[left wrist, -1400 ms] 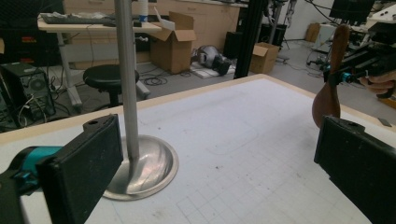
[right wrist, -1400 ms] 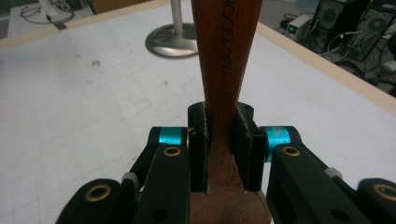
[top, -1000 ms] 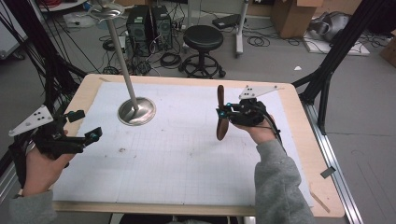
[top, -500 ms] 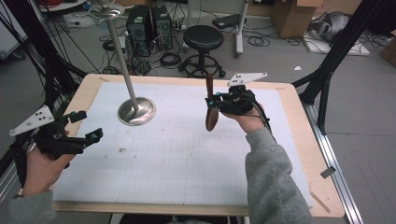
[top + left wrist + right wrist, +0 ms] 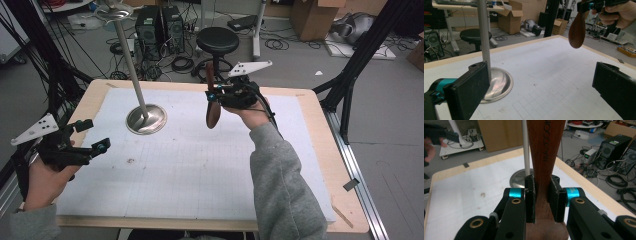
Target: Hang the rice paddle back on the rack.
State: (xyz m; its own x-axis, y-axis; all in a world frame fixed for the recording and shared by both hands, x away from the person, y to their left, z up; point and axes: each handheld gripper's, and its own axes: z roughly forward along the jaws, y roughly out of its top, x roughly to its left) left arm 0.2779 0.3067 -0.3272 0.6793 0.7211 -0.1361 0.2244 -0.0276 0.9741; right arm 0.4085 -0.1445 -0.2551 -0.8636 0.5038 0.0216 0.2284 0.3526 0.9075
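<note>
The right gripper (image 5: 216, 95) is clamped on the handle of a wooden spoon (image 5: 213, 112), holding it upright above the table (image 5: 310, 150), bowl end down, to the right of the metal stand (image 5: 145, 119). The left gripper (image 5: 92, 136) hovers over the table's left edge, jaws spread wide and holding nothing.
</note>
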